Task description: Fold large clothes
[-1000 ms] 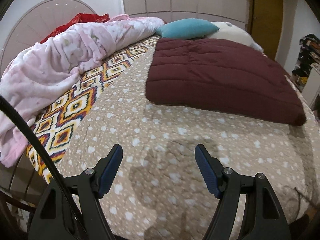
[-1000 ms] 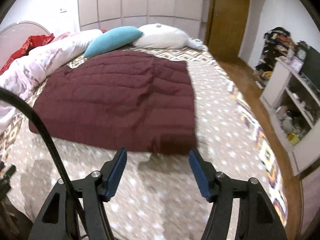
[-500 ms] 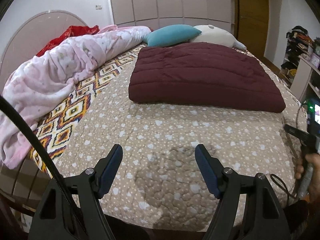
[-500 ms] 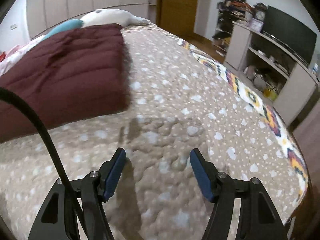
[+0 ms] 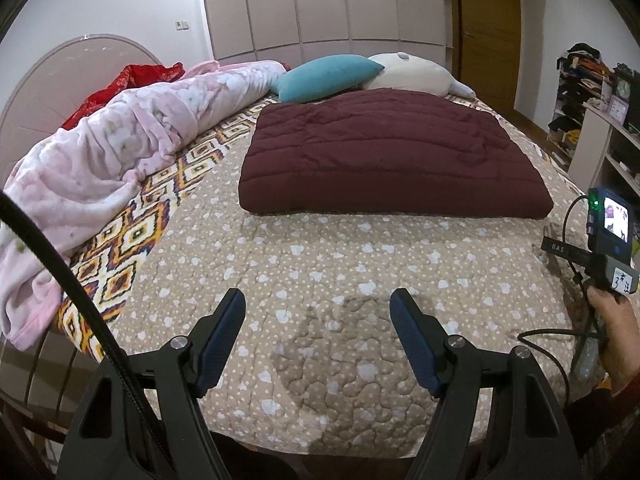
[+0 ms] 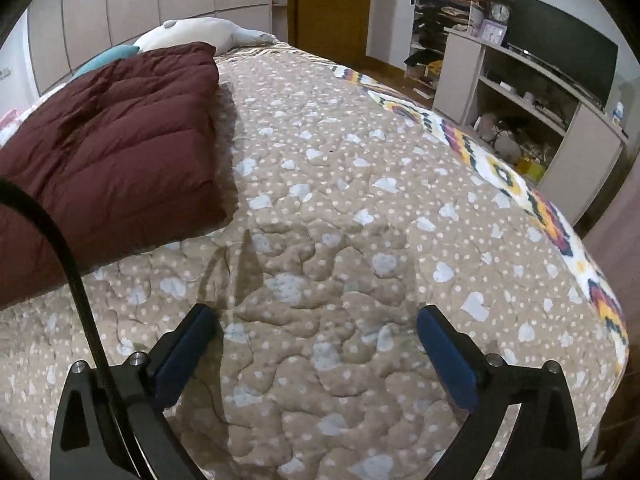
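the left gripper [image 5: 316,320], black-armed with blue pads, hovers over the near end of a beige quilted bedspread dotted with pale hearts [image 5: 328,248]. its jaws stand wide apart and hold nothing. the right gripper [image 6: 316,340], of the same build, hangs low over the bedspread, its jaws spread even wider and likewise empty; whether its tips touch the cloth cannot be told.

the task's thing, a dark maroon quilted puffy garment folded into a thick rectangle [image 5: 392,160], lies flat on the middle of the bed, well beyond the left gripper's tips. in the right wrist view the same maroon bundle [image 6: 108,148] sits to the left of the gripper and ahead of it, its near corner close to the left blue pad but apart from it.

behind the bundle rest a teal cushion [image 5: 328,76] and a white plush pillow [image 5: 416,72]. along the left side of the bed lies a rumpled pink fleece blanket [image 5: 104,152], over a strip of diamond-patterned coverlet [image 5: 136,232]. at the right edge of the left wrist view, a hand [image 5: 616,328] grips the handle of the other gripper, which carries a small lit screen [image 5: 614,220].
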Motion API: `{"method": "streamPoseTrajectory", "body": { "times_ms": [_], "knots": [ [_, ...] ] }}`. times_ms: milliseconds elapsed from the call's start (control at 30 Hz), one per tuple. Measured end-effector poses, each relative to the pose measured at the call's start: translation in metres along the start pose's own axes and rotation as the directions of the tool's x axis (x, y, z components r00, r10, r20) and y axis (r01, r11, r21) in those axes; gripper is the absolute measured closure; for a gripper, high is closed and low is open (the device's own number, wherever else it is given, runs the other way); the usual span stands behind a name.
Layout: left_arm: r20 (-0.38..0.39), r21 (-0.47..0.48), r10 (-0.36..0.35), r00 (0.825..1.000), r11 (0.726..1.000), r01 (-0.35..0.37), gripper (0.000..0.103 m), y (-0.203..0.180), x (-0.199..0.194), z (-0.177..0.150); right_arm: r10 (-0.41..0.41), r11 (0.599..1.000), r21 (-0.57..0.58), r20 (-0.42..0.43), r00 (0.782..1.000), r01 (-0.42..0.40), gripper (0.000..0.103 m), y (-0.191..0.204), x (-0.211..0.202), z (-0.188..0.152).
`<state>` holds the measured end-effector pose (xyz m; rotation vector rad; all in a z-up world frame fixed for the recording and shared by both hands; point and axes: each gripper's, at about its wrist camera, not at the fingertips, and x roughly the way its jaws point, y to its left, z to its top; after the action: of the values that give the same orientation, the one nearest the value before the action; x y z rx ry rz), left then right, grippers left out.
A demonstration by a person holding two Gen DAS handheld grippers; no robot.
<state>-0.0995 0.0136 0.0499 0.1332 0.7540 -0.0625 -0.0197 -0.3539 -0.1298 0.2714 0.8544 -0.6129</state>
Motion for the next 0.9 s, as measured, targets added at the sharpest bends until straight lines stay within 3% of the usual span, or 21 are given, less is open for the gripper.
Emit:
{"method": "streamPoseTrajectory", "body": {
  "times_ms": [900],
  "knots": [
    [-0.043, 0.001, 0.023, 0.999, 1.000, -0.023, 0.029, 0.003, 0.013, -0.010, 0.002, 1.000, 0.002, -0.001, 1.000, -0.002, 0.000, 0.001, -0.001, -0.001]
  ]
}}
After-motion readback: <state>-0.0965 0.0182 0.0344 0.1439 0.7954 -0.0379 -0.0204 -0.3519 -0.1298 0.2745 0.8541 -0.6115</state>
